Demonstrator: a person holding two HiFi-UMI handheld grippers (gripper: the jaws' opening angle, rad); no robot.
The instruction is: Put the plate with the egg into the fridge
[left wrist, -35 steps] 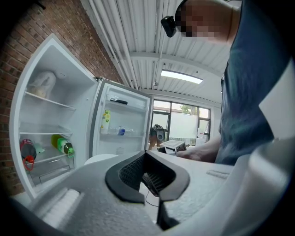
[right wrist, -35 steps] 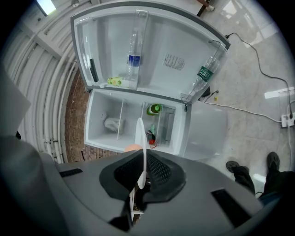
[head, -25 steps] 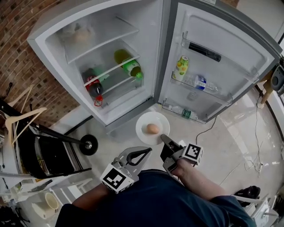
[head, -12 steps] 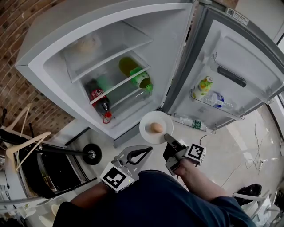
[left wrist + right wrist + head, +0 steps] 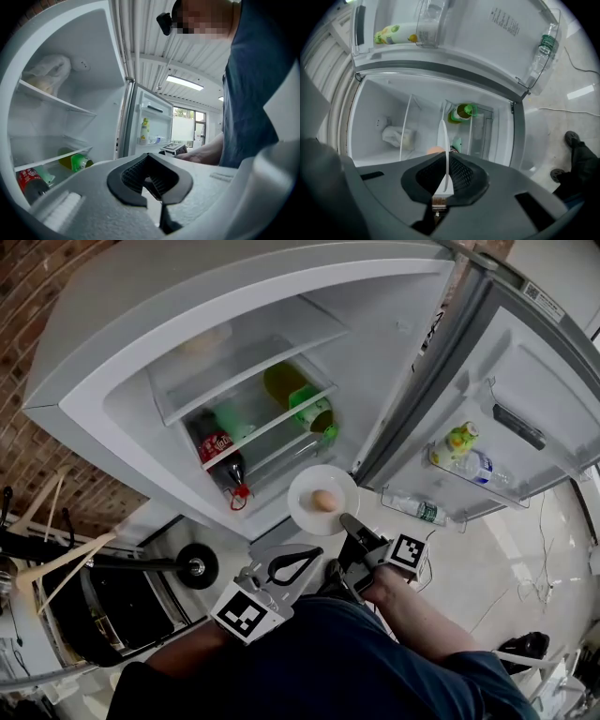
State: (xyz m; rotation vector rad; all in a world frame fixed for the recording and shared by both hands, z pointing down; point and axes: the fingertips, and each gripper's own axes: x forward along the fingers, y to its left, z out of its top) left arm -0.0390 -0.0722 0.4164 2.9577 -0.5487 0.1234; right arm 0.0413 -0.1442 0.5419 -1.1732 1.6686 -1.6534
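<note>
A white plate [image 5: 307, 512] with a brown egg [image 5: 323, 501] on it hangs level just outside the open fridge [image 5: 122, 418], near the lower shelves. My right gripper [image 5: 349, 521] is shut on the plate's near rim. In the right gripper view the plate [image 5: 445, 150] shows edge-on between the jaws of that gripper [image 5: 443, 187], with the egg [image 5: 435, 150] peeking beside it. My left gripper [image 5: 314, 557] is to the left of the plate and a little behind it, shut on nothing; in its own view the left gripper [image 5: 157, 187] points past the fridge interior.
The shelves hold a green bottle [image 5: 309, 407], a cola bottle [image 5: 221, 454] and a pale bag [image 5: 208, 338] on top. The open door [image 5: 525, 362] at the right carries a yellow-green bottle [image 5: 457, 439] and water bottles [image 5: 478, 465]. A black stand base [image 5: 197, 566] and wooden hangers [image 5: 56, 554] are at the left.
Both grippers and the plate with the egg have come closer to the fridge opening. The fridge fills more of the head view. The grip on the plate is unchanged.
</note>
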